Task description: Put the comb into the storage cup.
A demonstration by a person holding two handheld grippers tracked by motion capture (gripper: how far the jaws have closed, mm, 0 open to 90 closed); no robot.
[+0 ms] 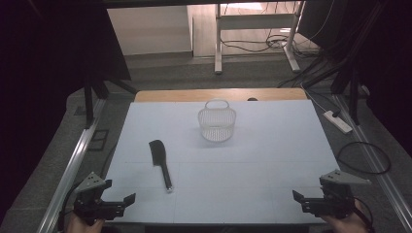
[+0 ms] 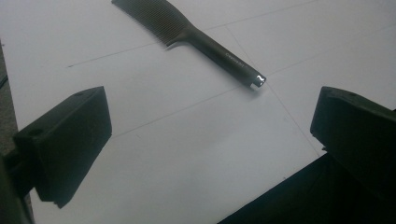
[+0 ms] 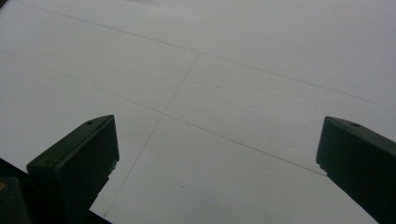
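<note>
Both grippers sit at the near edge of the table [image 1: 291, 145], nothing held. Left gripper [image 1: 130, 200] is at the near-left corner w/ jaws spread wide apart; right gripper [image 1: 296, 196] is at the near-right corner, jaws likewise wide apart, over bare white surface.

The black comb [image 1: 161, 162] lies flat, left of centre, teeth end far, handle end near w/ a shiny tip. In the left gripper view the comb [image 2: 196, 37] sits just ahead of the jaws, handle tip closest. The white mesh basket [image 1: 217, 124] stands upright further back, about centre, well apart from the comb.

Likely job: left gripper picks the comb, drops it in the basket. Risks, as I judge them:

- Comb is thin and lies flat on a smooth sheet, so jaws may close above it and skate off, or push it along instead of gripping. Needs a low approach across the handle.
- Gripping near the tip leaves the teeth end heavy; it could swivel or slip out mid-carry.
- Basket looks light and its handle arches over the opening; a long comb coming in crooked could catch the handle or rim and tip or shove the basket.
- Comb is long vs. the basket, so it may end up leaning out and topple it.
</note>
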